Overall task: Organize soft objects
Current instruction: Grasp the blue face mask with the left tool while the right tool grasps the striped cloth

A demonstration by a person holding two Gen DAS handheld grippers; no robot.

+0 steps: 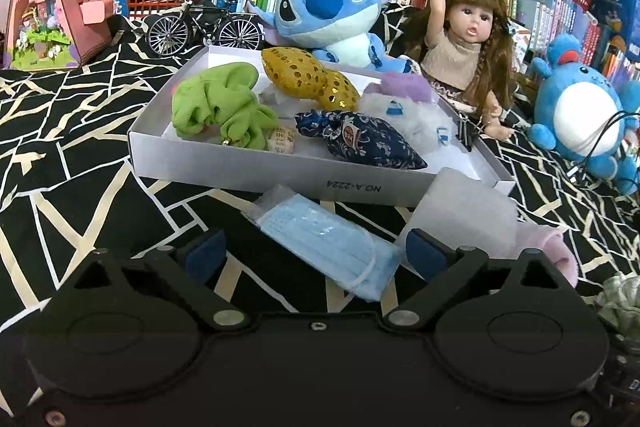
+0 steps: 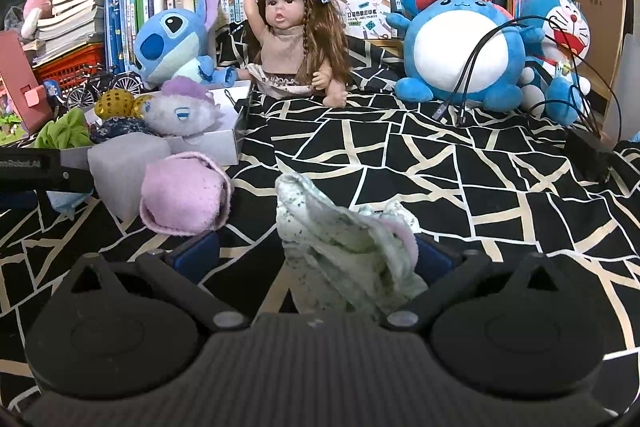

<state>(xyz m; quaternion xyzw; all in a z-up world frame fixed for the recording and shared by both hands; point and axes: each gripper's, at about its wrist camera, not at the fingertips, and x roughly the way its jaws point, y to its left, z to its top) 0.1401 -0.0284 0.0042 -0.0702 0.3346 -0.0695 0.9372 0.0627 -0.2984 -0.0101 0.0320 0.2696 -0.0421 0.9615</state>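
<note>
We take the white box [image 1: 256,171] on the black patterned cloth [image 1: 80,155] as reference. Inside it lie a green cloth bundle [image 1: 218,107], a gold sequinned pouch [image 1: 308,77], a navy patterned sachet [image 1: 360,139] and a white-and-purple plush [image 1: 404,107].

Just in front of the box, a bagged blue face mask [image 1: 324,243] lies between the spread jaws of our left gripper [image 1: 316,253]; the pads do not press it. A white foam block [image 1: 464,215] leans at the box's front right corner, with a pink rolled cloth [image 2: 184,197] beside it.

Farther right of the box, our right gripper [image 2: 316,257] stands with jaws spread around a pale speckled cloth [image 2: 344,239], which touches one pad only.
</note>
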